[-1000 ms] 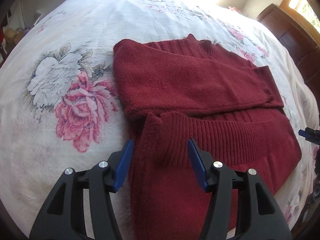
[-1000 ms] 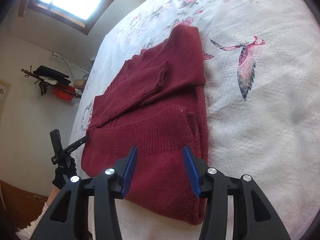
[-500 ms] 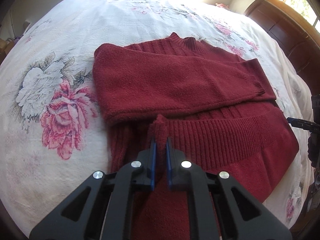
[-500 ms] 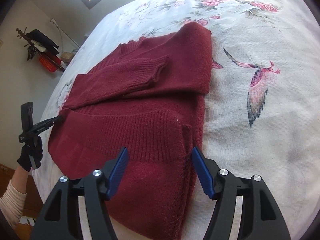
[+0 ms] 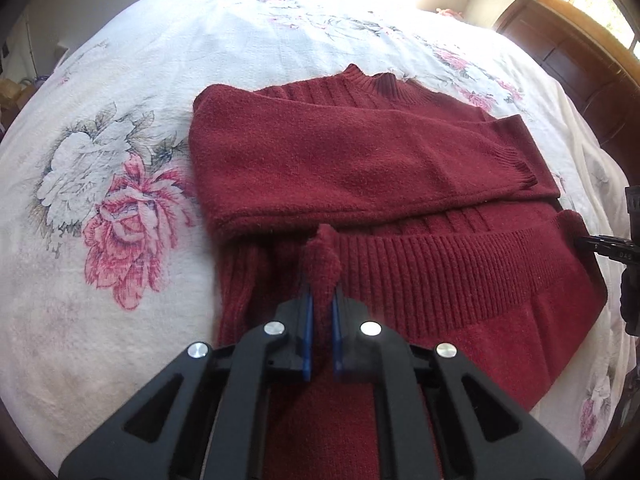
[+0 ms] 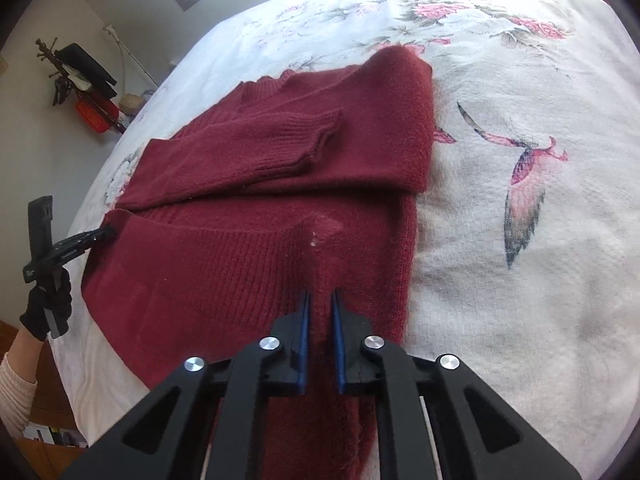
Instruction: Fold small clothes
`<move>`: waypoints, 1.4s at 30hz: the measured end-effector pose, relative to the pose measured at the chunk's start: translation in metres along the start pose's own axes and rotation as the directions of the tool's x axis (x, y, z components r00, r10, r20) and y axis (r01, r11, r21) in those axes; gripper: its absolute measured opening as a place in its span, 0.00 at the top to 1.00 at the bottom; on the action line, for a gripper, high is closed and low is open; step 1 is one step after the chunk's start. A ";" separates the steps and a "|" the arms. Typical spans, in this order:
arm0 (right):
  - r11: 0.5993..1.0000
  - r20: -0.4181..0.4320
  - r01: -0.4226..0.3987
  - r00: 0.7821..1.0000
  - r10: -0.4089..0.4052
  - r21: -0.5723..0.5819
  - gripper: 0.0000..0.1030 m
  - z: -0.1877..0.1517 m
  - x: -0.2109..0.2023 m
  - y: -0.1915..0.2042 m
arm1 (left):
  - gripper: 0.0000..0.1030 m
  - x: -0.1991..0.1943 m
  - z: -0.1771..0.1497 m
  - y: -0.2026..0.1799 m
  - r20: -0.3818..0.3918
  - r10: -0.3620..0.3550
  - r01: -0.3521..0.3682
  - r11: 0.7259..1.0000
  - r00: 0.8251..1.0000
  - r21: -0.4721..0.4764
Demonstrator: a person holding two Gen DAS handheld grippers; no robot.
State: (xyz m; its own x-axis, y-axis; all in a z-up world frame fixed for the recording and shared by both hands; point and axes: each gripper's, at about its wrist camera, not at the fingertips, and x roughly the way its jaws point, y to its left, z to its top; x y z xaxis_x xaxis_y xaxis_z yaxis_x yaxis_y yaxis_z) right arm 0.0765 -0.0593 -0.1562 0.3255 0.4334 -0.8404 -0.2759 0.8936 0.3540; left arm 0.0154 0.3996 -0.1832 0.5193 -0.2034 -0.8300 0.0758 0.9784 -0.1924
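A dark red knit sweater [image 5: 360, 160] lies on the bed with both sleeves folded across its chest and its ribbed hem doubled up over the body. My left gripper [image 5: 320, 296] is shut on a pinched ridge of the sweater near its left side. In the right wrist view the same sweater [image 6: 280, 168] fills the centre, and my right gripper [image 6: 320, 304] is shut on a raised fold of it near the right edge. The left gripper [image 6: 96, 236] also shows at the sweater's far left corner, held by a gloved hand [image 6: 46, 312].
A white bedspread [image 5: 120, 160] printed with pink flowers and a bird [image 6: 524, 184] covers the bed. A dark wooden headboard [image 5: 568, 64] stands at the right. A coat rack with dark and red items [image 6: 84, 92] is by the wall on the left.
Both grippers went from open to shut on the sweater: the left closed first, the right in the last half second. Both cameras moved in closer.
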 end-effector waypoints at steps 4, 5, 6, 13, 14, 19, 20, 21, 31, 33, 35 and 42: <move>0.999 0.054 -0.033 0.998 0.035 -0.033 0.92 -0.007 -0.034 0.008 | 0.95 -0.033 -0.006 -0.009 0.077 -0.019 0.019 1.000 0.997 0.006; 0.998 0.065 -0.044 0.997 0.046 -0.037 0.92 -0.009 -0.042 0.011 | 0.95 -0.042 -0.006 -0.012 0.099 -0.020 0.019 1.000 0.995 0.011; 0.998 0.077 -0.051 0.996 0.054 -0.043 0.92 -0.010 -0.050 0.014 | 0.95 -0.050 -0.007 -0.014 0.117 -0.021 0.019 1.000 0.993 0.017; 0.996 0.156 -0.062 0.985 0.072 -0.066 0.93 0.003 -0.089 0.030 | 0.95 -0.090 0.013 -0.020 0.217 0.012 -0.017 1.000 0.976 0.023; 0.996 0.171 -0.056 0.983 0.068 -0.069 0.93 0.009 -0.092 0.033 | 0.95 -0.094 0.020 -0.021 0.233 0.021 -0.028 0.999 0.972 0.027; 0.998 0.239 -0.023 0.970 0.035 -0.054 0.98 0.057 -0.104 0.030 | 0.95 -0.094 0.066 -0.019 0.287 0.054 -0.056 0.998 0.956 -0.004; 0.999 0.244 -0.015 0.969 0.026 -0.047 0.98 0.067 -0.104 0.027 | 0.95 -0.091 0.077 -0.019 0.301 0.071 -0.071 0.997 0.951 -0.010; 0.999 0.249 -0.004 0.968 0.014 -0.040 0.98 0.079 -0.102 0.025 | 0.95 -0.087 0.088 -0.018 0.312 0.084 -0.081 0.996 0.946 -0.021; 0.991 0.224 0.123 0.966 -0.132 0.056 0.98 0.175 -0.033 -0.004 | 0.95 -0.002 0.172 0.005 0.295 0.216 -0.198 0.976 0.931 -0.090; 0.988 0.220 0.134 0.964 -0.149 0.079 0.98 0.188 -0.018 -0.010 | 0.95 0.016 0.179 0.012 0.277 0.227 -0.202 0.972 0.934 -0.118; 0.982 0.220 0.165 0.958 -0.181 0.089 1.00 0.198 -0.003 -0.015 | 0.95 0.035 0.181 0.015 0.254 0.248 -0.225 0.967 0.935 -0.115; 0.968 0.125 0.217 0.965 -0.233 0.125 1.00 0.203 0.050 -0.036 | 0.92 0.098 0.172 0.031 0.114 0.255 -0.242 0.963 0.960 -0.117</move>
State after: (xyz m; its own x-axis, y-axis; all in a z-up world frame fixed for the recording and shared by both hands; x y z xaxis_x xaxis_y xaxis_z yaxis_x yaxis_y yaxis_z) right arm 0.2861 -0.0455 -0.1279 0.4909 0.2246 -0.8418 -0.0833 0.9739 0.2113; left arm 0.2149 0.4163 -0.1803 0.6150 0.0588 -0.7863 -0.1528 0.9872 -0.0457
